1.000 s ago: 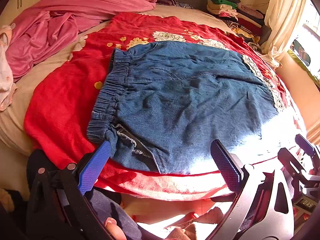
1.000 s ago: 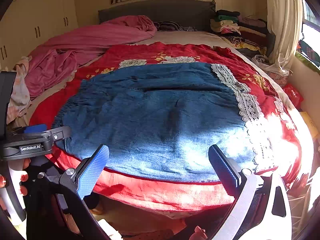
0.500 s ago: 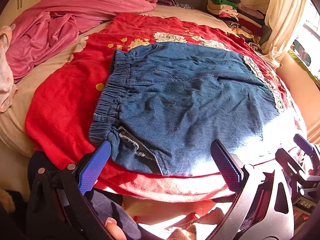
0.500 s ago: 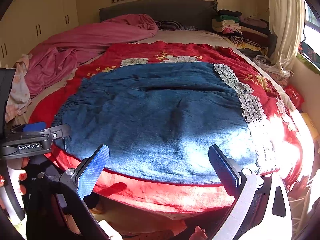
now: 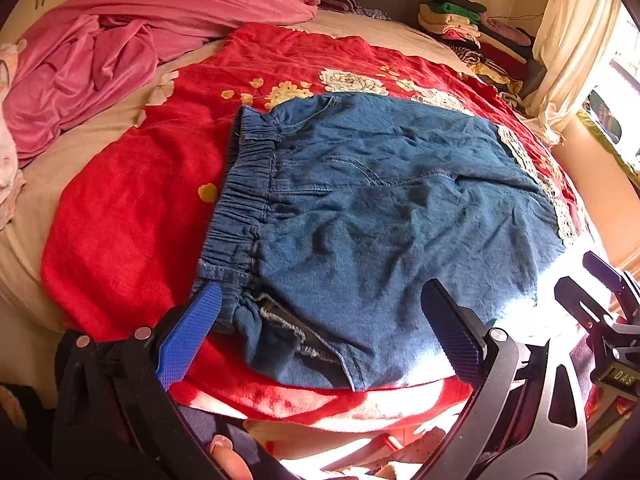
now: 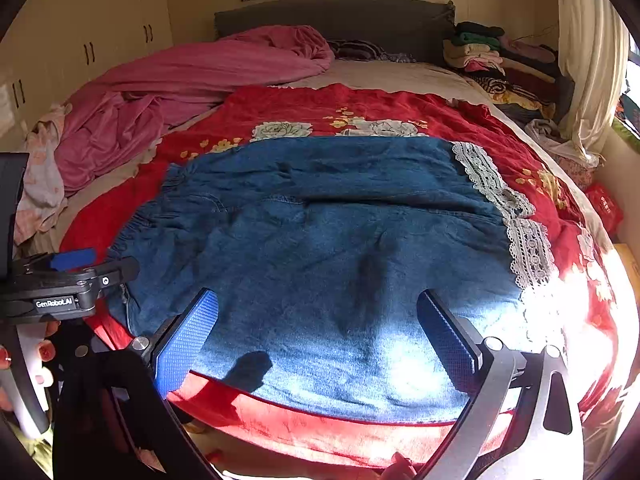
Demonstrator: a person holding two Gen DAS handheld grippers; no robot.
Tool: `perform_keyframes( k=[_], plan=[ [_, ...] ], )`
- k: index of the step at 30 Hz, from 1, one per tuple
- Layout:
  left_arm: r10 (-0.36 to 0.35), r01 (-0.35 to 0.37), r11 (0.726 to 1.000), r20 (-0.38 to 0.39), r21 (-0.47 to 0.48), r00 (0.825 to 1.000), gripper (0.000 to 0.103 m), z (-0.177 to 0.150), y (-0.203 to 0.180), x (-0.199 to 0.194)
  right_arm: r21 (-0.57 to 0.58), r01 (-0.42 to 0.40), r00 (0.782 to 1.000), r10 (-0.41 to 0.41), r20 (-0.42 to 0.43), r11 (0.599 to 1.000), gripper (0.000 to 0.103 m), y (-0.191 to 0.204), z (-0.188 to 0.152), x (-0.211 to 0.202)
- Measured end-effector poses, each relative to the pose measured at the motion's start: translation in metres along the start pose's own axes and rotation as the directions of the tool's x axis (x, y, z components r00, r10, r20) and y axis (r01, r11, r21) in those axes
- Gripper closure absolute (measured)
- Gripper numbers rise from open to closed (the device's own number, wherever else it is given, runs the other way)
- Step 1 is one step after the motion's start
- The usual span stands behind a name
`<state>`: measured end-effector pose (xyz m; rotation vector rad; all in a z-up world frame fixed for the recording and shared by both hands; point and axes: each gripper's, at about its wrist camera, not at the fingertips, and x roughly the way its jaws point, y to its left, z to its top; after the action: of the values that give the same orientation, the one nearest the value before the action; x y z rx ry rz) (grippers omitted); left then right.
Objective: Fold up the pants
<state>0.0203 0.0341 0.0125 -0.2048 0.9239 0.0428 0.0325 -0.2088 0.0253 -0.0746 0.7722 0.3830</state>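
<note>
Both our grippers, left (image 5: 320, 328) and right (image 6: 318, 332), gape wide, empty, over denim pants (image 6: 320, 248); pink bedding (image 6: 192, 92) lies well beyond.

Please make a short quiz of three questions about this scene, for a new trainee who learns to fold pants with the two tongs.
1. True or false: the left tongs are shut on the denim pants.
2. Which trim runs along the hem of the pants: A) red ribbon, B) white lace, C) black zipper?
3. On what do the pants lie?

Key:
1. False. Both the left tongs and the right tongs are open, holding nothing.
2. B.
3. On a red floral blanket spread over the bed.
</note>
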Motion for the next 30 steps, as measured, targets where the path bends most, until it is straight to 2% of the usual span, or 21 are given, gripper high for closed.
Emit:
perform_keyframes(
  k=[5, 9, 14, 18, 22, 28, 30],
  plan=[
    [0.015, -0.015, 0.999, 0.003, -0.046, 1.000, 0.009, 0.025, 0.026, 0.011, -0.042, -0.030, 0.999, 0.029, -0.028, 0.999, 0.004, 0.000, 0.031, 0.026],
    [0.028, -0.028, 0.996, 0.002, -0.090, 1.000, 0.009, 0.047, 0.049, 0.023, -0.085, -0.023, 0.999, 0.021, -0.029, 0.996, 0.004, 0.002, 0.055, 0.045],
    [0.067, -0.068, 0.994, -0.007, -0.086, 0.998, 0.009, 0.077, 0.066, 0.041, -0.110, -0.028, 0.999, 0.024, -0.044, 0.994, 0.004, -0.002, 0.085, 0.071],
    [0.042, -0.044, 0.994, -0.024, -0.099, 0.999, 0.009, 0.104, 0.078, 0.063, -0.169, -0.008, 0.999, -0.001, -0.052, 0.986, 0.004, 0.000, 0.109, 0.094],
    [0.010, -0.016, 0.995, -0.053, -0.098, 0.999, 0.009, 0.125, 0.085, 0.091, -0.188, -0.044, 0.996, 0.028, -0.087, 0.981, 0.004, 0.001, 0.133, 0.120],
    [-0.013, 0.005, 0.998, -0.111, -0.067, 0.994, 0.009, 0.134, 0.090, 0.130, -0.237, -0.065, 0.988, 0.029, -0.152, 0.969, 0.004, 0.006, 0.159, 0.161],
    [-0.026, 0.017, 0.996, -0.099, -0.090, 0.995, 0.016, 0.134, 0.093, 0.134, -0.241, -0.093, 0.984, 0.052, -0.172, 0.966, 0.004, 0.008, 0.167, 0.173]
  ],
)
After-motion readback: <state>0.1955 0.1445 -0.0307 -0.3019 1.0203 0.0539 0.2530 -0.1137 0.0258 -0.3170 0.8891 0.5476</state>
